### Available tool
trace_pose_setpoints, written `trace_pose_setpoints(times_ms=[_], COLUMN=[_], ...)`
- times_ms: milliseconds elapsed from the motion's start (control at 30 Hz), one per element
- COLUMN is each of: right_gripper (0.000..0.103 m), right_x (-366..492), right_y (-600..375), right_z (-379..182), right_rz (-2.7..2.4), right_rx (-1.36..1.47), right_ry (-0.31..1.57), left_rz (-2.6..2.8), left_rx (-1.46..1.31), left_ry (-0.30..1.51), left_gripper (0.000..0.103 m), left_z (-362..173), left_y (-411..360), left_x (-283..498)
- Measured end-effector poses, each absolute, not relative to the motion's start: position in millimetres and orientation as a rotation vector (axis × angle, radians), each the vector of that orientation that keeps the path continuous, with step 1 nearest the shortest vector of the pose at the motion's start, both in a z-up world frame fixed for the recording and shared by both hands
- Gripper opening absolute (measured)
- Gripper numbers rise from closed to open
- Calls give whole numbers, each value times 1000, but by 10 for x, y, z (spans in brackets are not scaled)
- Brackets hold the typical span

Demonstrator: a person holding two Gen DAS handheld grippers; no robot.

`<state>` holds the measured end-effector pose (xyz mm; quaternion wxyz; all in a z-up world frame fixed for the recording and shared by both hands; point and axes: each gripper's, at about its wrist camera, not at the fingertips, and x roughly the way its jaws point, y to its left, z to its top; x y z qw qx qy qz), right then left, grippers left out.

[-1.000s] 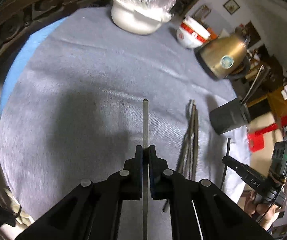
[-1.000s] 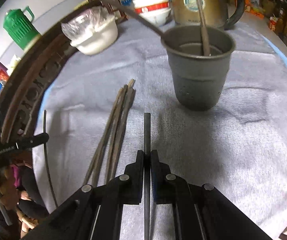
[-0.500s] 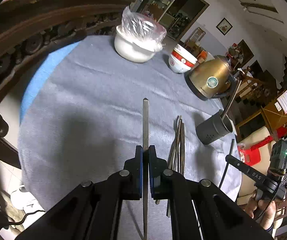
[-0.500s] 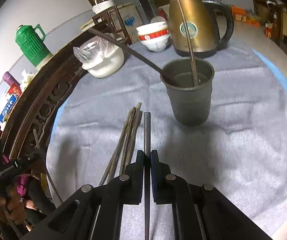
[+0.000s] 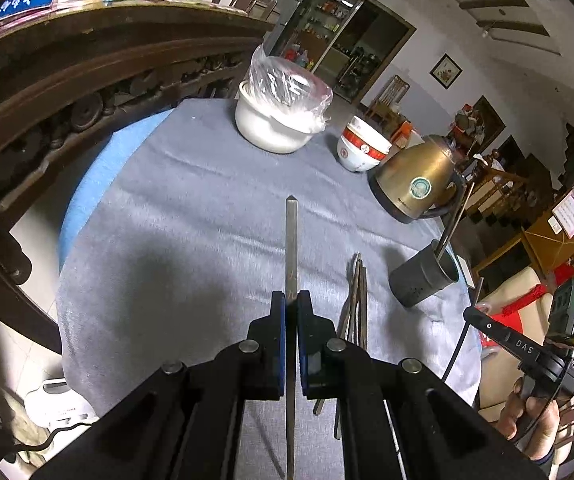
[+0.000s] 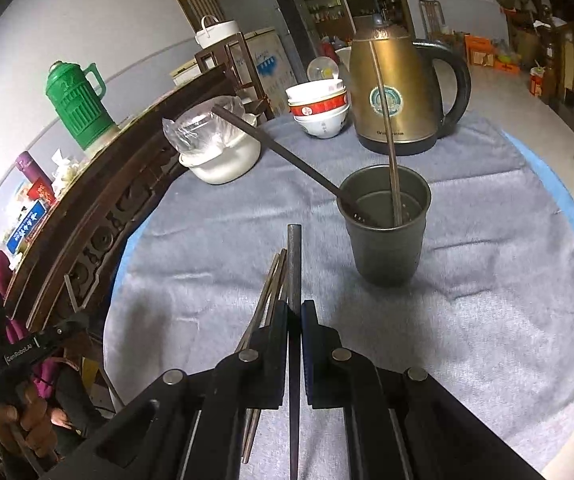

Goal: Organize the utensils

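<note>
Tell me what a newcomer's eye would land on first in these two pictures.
Each gripper, left and right, is shut on one dark chopstick pointing forward. Ahead stands the grey cup with two chopsticks leaning in it, loose chopsticks on the cloth beside it, and the golden kettle behind.

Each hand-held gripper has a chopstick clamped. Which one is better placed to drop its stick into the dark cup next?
Right, probably. The right hand-held gripper holds its dark metal chopstick beside the dark grey metal cup. The left hand-held gripper is farther away, with the loose chopstick bundle between it and the cup.
</note>
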<state>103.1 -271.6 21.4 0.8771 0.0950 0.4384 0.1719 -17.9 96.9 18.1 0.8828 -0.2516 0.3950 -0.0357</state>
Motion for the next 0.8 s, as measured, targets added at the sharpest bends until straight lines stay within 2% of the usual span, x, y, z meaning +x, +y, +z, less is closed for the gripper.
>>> trace_pose_setpoints(times_ms=[800], right_gripper=[7], right_x=[966], right_y=[-2785], right_z=[373], right_rz=[349], right_rx=[201], right_ry=[858], left_rz=[-65], left_rx=[-500], left_ry=[779], left_gripper=[5], left_z=[252], left_y=[924], left_x=[-191])
